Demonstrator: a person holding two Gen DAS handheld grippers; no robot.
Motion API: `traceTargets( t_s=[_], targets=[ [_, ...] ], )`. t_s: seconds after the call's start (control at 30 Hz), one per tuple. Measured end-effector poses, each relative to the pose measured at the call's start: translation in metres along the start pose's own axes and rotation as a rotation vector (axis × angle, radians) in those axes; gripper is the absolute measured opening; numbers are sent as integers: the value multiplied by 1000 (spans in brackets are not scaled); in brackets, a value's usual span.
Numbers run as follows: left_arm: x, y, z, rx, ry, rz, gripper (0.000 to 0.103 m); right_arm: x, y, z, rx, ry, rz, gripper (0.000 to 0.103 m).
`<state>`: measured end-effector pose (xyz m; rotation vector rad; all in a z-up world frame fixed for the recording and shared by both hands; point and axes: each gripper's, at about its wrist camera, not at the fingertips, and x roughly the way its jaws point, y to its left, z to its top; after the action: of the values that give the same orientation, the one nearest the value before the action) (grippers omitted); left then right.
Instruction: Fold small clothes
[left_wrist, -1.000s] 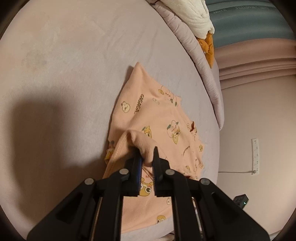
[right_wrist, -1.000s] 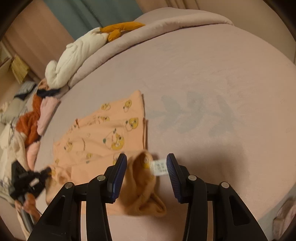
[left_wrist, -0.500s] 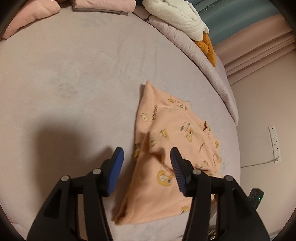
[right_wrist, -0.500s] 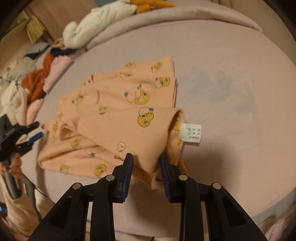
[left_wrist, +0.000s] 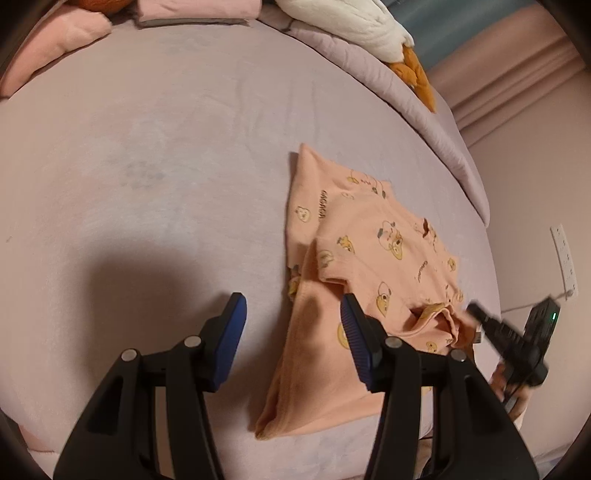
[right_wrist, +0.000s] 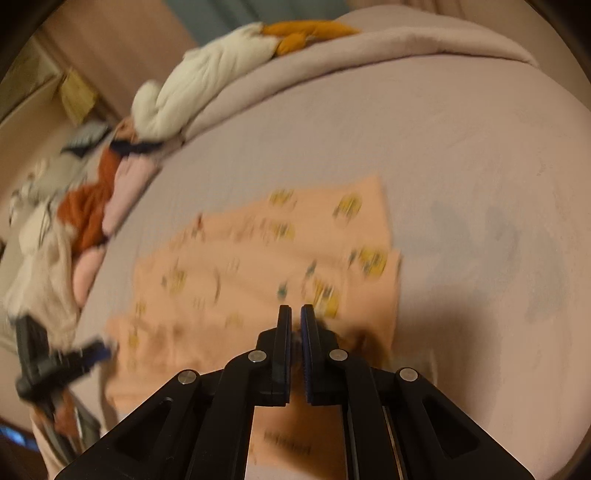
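A peach garment (left_wrist: 369, 240) with yellow cartoon prints lies partly folded on the lilac bed (left_wrist: 166, 166). My left gripper (left_wrist: 293, 325) stands open just above its near left edge, and its pads touch nothing. At the garment's right side my right gripper (left_wrist: 474, 314) pinches a bunched fold. The right wrist view is blurred by motion. In it, the right gripper (right_wrist: 295, 325) is shut on the near edge of the garment (right_wrist: 258, 266), with cloth between the pads. The left gripper (right_wrist: 62, 363) shows at that view's lower left.
A rolled lilac duvet (right_wrist: 369, 48) borders the far side, with a white cloth (left_wrist: 343, 26) and an orange one (left_wrist: 413, 70) on it. Folded pink clothes (left_wrist: 195, 9) and a loose clothes pile (right_wrist: 88, 206) lie at the bed's edge. A wall socket strip (left_wrist: 565, 258) is on the right.
My left gripper let go of the garment's fold and opened. My right gripper, open a second ago, came over the garment's near edge and shut on it.
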<state>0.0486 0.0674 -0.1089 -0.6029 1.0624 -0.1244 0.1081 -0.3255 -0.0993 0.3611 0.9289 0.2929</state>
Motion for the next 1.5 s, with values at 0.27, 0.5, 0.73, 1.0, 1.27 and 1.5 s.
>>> traceTargets(
  t_s=[0.27, 0.5, 0.73, 1.0, 1.27, 1.5],
  targets=[
    [18, -14, 6, 43, 21, 1, 53, -18, -27, 14, 108, -122, -24, 7],
    [15, -13, 8, 50, -1, 25, 51, -38, -43, 12, 101, -137, -109, 27],
    [4, 0, -3, 64, 8, 84, 40, -34, -21, -19, -175, -13, -209, 60],
    [7, 8, -6, 49, 24, 95, 40, -2, 8, -31, -360, 83, -240, 60],
    [25, -19, 10, 92, 6, 88, 43, 26, 1, 3, -250, 45, -164, 45],
    [39, -29, 15, 123, 20, 96, 43, 25, -9, 4, -127, 41, -96, 7]
  ],
)
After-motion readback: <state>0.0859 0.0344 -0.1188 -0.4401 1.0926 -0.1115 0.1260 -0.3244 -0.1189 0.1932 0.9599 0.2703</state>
